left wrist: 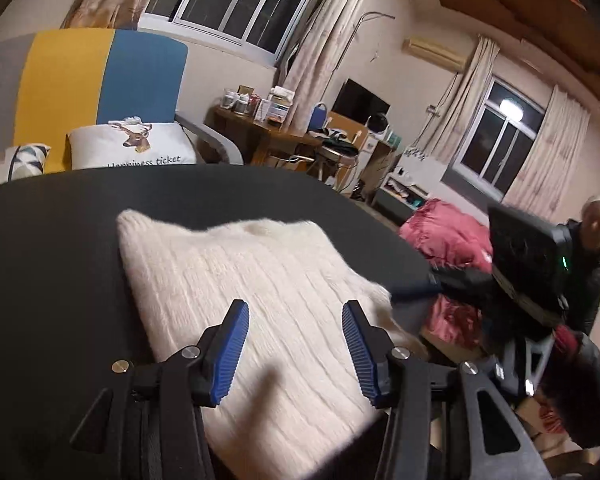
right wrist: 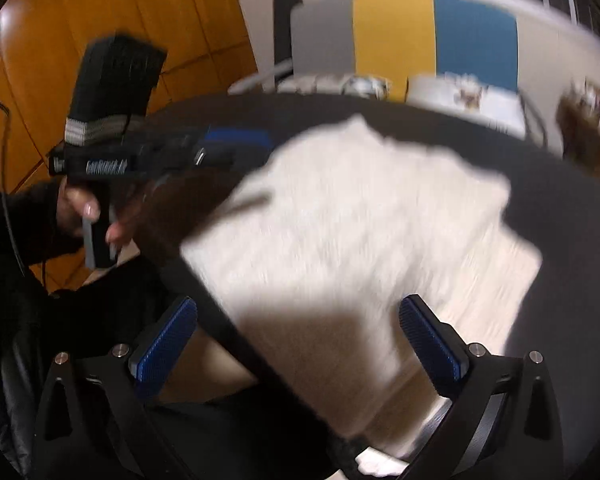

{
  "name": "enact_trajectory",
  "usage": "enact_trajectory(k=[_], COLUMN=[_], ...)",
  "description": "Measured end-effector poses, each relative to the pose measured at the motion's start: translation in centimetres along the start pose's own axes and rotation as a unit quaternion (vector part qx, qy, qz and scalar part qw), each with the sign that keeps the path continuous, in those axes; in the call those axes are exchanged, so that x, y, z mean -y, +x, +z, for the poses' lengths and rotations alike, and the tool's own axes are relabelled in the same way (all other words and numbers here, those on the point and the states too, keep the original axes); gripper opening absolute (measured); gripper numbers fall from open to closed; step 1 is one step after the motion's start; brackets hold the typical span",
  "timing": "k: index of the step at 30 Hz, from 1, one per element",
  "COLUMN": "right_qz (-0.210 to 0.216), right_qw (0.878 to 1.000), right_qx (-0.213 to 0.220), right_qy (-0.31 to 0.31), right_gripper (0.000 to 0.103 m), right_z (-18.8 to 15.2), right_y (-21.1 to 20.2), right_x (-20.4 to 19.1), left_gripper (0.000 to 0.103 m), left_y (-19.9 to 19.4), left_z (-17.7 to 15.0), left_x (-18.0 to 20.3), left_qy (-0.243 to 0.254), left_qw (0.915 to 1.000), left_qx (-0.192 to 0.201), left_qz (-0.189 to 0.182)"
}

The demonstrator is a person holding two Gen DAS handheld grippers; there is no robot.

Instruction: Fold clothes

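Nearest the left wrist camera, the left gripper [left wrist: 296, 350] stands with its blue pads [left wrist: 232, 354] parted and nothing between them, hovering over the near part of a cream knitted sweater [left wrist: 260, 280] that lies folded on a dark table [left wrist: 60, 240]. The sweater spreads straight ahead of the fingers and under them — its ribbing and long axis run away from the camera, toward the far left corner. Off to the right the other handheld gripper shows as a dark, blurred body, and beyond the table stand a colour-block chair back [left wrist: 100, 80] and a deer cushion [left wrist: 132, 144]. In the right wrist view, which is smeared by motion, the right gripper [right wrist: 296, 344] is also spread wide and empty; its left pad hangs past the table's near edge while the right pad sits above the cloth. Here the sweater [right wrist: 360, 208] reaches ahead and to the right, with an uneven far edge. The left gripper [right wrist: 236, 144] appears at upper left, gripped by a hand [right wrist: 84, 212], beside the sweater's left edge. Judging from both views, each gripper is about equally near the garment, so a further fold would likely start from its near edge.
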State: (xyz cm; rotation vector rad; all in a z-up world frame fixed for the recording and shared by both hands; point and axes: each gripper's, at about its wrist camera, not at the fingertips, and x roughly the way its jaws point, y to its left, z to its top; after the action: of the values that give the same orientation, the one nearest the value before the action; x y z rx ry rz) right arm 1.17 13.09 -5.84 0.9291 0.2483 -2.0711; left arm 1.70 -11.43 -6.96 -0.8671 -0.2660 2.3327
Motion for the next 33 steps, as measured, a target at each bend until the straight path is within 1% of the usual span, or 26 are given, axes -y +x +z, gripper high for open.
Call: enact_trajectory(k=[2,3,4,5,6,7,8,9,10,12,15,16,17,19,21,22,24,25,26,27,29,30,31,32,33], right_qz=[-0.013,-0.024,-0.036,-0.043,-0.049,-0.058,-0.068,-0.073,-0.078,-0.084,-0.103,-0.105,-0.103,-0.098,-0.101,-0.104,-0.113,-0.114,-0.111,-0.107,-0.104,-0.1,-0.089,-0.081,-0.078], right_qw=[1.0,0.999,0.999,0.999,0.997,0.997,0.997,0.996,0.996,0.995,0.994,0.994,0.994,0.994,0.994,0.994,0.993,0.993,0.993,0.994,0.992,0.992,0.995,0.996,0.996], right_qx=[0.011,0.008,-0.009,-0.031,-0.053,-0.055,-0.045,-0.044,-0.043,-0.042,-0.04,-0.04,-0.041,-0.044,-0.031,-0.019,0.007,0.005,-0.011,-0.028,-0.067,-0.07,-0.046,-0.033,-0.034], right_qy=[-0.021,-0.029,-0.025,-0.013,0.0,-0.001,-0.007,-0.004,0.001,0.014,0.012,0.009,0.007,0.001,-0.003,-0.007,-0.025,-0.028,-0.025,-0.021,-0.006,0.005,0.007,0.011,0.015], right_gripper=[0.103,0.103,0.103,0.103,0.103,0.103,0.103,0.103,0.103,0.103,0.103,0.103,0.103,0.103,0.103,0.103,0.103,0.103,0.103,0.103,0.103,0.103,0.103,0.102,0.103], right_z=[0.7,0.8,0.5,0.0,-0.6,-1.0,-1.3,-1.3,-1.2,-1.0,-0.8,-0.7,-0.6,-0.3,0.5,1.1,2.4,2.7,2.6,2.5,1.7,0.8,0.5,0.3,0.4], right_y=[0.6,1.3,2.5,3.9,5.3,6.2,6.5,6.6,6.6,6.7,7.3,7.3,6.9,6.2,4.9,4.2,3.4,3.8,4.7,5.7,8.1,8.8,8.3,8.0,7.7], right_x=[-1.0,-1.1,-0.7,-0.2,0.4,0.5,0.2,0.1,0.1,0.0,-1.3,-1.6,-1.7,-1.8,-1.6,-1.4,-1.1,-0.7,-0.1,0.6,2.2,3.0,3.2,3.5,3.7], left_gripper=[0.05,0.05,0.049,0.049,0.048,0.048,0.045,0.043,0.043,0.043,0.043,0.043,0.046,0.047,0.048,0.048,0.048,0.048,0.047,0.047,0.047,0.046,0.046,0.046,0.047], left_y=[1.3,1.9,2.8,3.3,3.3,3.3,3.3,3.3,3.2,3.1,2.2,1.5,0.9,0.0,-0.3,0.1,1.9,2.9,4.1,4.6,4.5,4.5,4.4,4.3,4.2], left_z=[-1.2,-1.8,-2.6,-3.1,-3.3,-3.3,-3.1,-3.0,-2.9,-2.7,-1.7,-1.3,-0.7,0.5,1.9,2.4,2.8,2.5,1.8,1.3,0.7,0.6,0.9,1.4,1.9], left_x=[0.3,0.4,0.2,-0.1,-0.4,-0.7,-1.0,-1.1,-1.0,-1.1,-1.5,-1.6,-1.7,-1.6,-1.7,-2.0,-2.7,-3.2,-3.7,-4.0,-3.7,-3.4,-3.3,-3.2,-3.1], left_qy=[0.009,0.013,0.015,0.014,0.014,0.013,0.01,0.019,0.037,0.05,0.039,0.032,0.027,0.022,0.019,0.013,-0.003,-0.014,-0.027,-0.03,-0.013,0.0,0.007,0.011,0.014], left_qw=[0.999,0.9978,0.996,0.9954,0.996,0.9962,0.996,0.9957,0.9948,0.9937,0.9944,0.9956,0.9969,0.9988,0.9996,0.9998,0.9996,0.999,0.9976,0.9973,0.9986,0.9986,0.9987,0.9988,0.9989], left_qx=[-0.043,-0.065,-0.087,-0.093,-0.087,-0.086,-0.088,-0.09,-0.091,-0.094,-0.093,-0.085,-0.073,-0.044,-0.018,-0.013,-0.027,-0.043,-0.064,-0.067,-0.051,-0.052,-0.05,-0.047,-0.043], left_qz=[0.004,0.005,0.011,0.013,0.011,0.009,0.008,0.013,0.024,0.034,0.03,0.022,0.013,-0.002,-0.005,-0.009,0.0,0.003,0.004,0.002,0.001,0.008,0.01,0.009,0.007])
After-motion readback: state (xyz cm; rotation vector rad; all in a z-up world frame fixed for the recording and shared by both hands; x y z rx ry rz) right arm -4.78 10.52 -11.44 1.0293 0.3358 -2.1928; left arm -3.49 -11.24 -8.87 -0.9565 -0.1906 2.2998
